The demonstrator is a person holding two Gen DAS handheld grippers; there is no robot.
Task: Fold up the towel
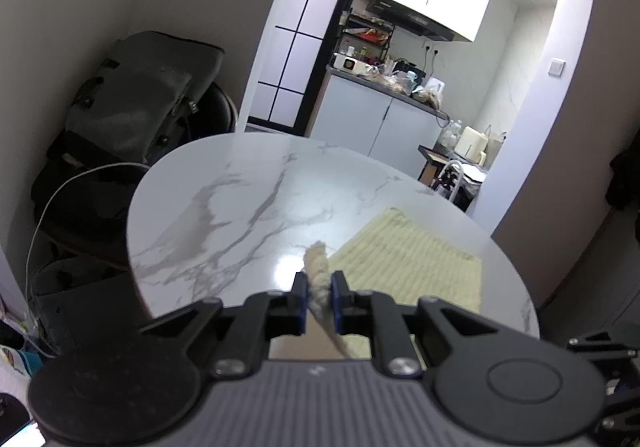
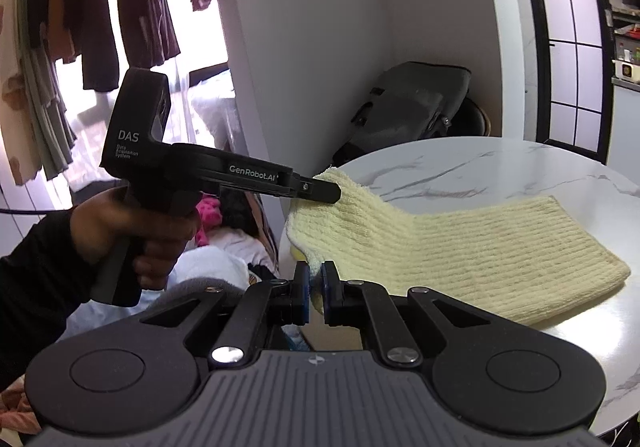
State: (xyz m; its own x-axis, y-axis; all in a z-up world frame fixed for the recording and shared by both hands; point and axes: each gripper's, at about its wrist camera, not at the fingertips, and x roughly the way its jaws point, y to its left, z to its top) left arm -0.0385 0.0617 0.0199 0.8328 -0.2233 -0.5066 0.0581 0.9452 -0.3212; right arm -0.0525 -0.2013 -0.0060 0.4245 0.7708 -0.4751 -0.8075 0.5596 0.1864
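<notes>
A pale yellow ribbed towel (image 2: 472,247) lies on the round white marble table (image 2: 480,167), its near end lifted off the tabletop. My left gripper (image 1: 320,287) is shut on one near corner of the towel (image 1: 408,259), which sticks up between the blue pads. In the right wrist view the left gripper (image 2: 328,193) pinches the raised far-left corner. My right gripper (image 2: 315,283) is shut on the other near corner at the table's edge. The rest of the towel lies flat toward the right.
A dark backpack (image 1: 136,99) sits on a chair behind the table, with a white cable (image 1: 60,191) hanging beside it. A kitchen doorway (image 1: 400,87) opens beyond the table. Clothes hang on a rail (image 2: 100,7) at the left.
</notes>
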